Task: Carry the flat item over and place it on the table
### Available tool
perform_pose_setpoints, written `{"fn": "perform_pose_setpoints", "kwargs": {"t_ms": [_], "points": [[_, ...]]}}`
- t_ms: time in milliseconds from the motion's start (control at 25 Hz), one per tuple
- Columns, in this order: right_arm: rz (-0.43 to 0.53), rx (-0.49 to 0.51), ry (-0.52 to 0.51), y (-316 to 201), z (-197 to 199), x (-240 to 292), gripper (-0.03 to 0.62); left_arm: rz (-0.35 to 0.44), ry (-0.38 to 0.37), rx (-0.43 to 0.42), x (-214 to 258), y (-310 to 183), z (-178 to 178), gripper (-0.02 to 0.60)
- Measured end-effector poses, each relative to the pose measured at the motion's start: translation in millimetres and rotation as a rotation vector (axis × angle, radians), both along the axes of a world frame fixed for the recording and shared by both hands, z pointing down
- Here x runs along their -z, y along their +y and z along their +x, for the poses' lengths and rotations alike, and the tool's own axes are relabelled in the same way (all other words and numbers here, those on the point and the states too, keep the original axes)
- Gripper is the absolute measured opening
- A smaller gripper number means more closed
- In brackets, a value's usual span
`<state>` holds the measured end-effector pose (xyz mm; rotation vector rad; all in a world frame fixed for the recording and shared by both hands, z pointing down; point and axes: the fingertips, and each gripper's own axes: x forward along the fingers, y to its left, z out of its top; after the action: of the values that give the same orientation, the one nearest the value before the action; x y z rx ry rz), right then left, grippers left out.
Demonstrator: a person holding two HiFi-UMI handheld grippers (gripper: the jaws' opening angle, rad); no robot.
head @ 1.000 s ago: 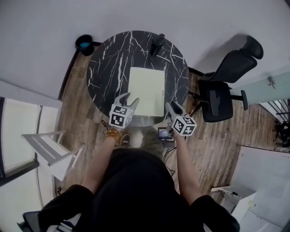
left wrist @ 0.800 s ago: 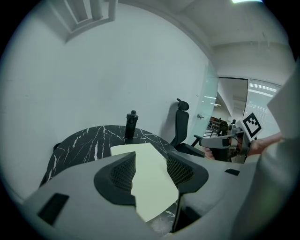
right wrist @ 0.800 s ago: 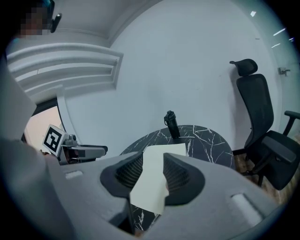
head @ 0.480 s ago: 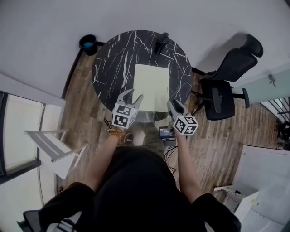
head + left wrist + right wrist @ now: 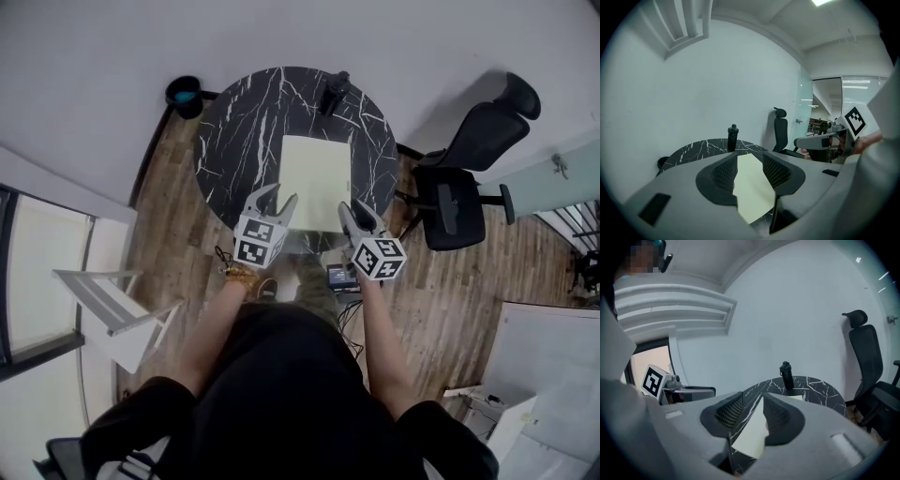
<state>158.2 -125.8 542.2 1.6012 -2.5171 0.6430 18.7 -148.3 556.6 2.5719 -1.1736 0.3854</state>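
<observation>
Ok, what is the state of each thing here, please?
Flat sheet: lying flat on the table, not gripped.
Bottle: standing upright.
Left tongs: apart, closing, pads pressing nothing.
Right tongs: apart, empty.
Office chair: unoccupied.

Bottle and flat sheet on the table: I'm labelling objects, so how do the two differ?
The flat sheet is pale cream and rectangular; the bottle is black and narrow. The flat sheet lies flat; the bottle stands upright. The flat sheet lies toward the near edge; the bottle stands by the far edge. Both rest on the black marbled table.
</observation>
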Motion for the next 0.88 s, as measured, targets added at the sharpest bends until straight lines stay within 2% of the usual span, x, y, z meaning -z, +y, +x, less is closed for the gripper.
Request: {"fn": "perform_pose_setpoints", "kwargs": {"t_ms": [160,480,880], "points": [[0.044,0.029,-0.001,-2.2,-16.6,20.6,0.13,0.043,0.013,0.012,17.4,-1.0,-1.4,0.14],[0.137,0.068,0.024,0.4,-39.0,58.1,0.13,0.12,0.033,0.015,51.4,0.2,-3.1,0.135],[0.227,0.102,0.025,14.5,-58.4,94.0,0.13,0.243,0.024,0.025,98.0,16.3,-9.1,0.112]]}}
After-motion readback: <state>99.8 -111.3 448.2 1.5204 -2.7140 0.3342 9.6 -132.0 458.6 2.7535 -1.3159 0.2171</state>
